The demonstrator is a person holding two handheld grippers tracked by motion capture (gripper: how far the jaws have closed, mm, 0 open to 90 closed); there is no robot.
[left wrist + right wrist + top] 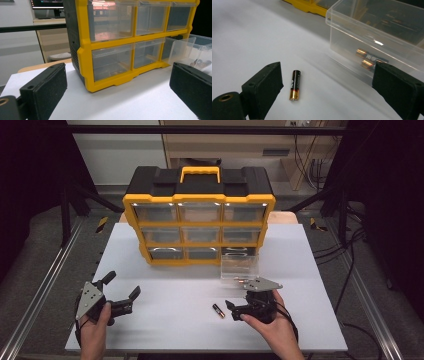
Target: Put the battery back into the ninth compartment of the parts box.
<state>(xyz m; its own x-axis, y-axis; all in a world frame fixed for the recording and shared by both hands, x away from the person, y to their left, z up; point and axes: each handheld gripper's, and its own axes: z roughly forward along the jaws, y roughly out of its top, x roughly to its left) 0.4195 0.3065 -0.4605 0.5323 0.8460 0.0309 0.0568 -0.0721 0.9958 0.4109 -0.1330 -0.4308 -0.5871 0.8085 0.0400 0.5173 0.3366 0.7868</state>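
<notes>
White table top (165, 320), rectangular, on a wooden board peeking out at the far corners. Yellow-and-black drawer organizer (198, 215) stands at the far middle, drawer fronts facing the person. Clear plastic drawer bin (239, 266) sits pulled out on the table just in front of its lower right slot, batteries inside. One loose AA battery (218, 310) lies flat near the front, right of centre.

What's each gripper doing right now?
Left gripper: open, holding nothing.
Right gripper: open, empty, jaws either side of the battery on the table.
</notes>
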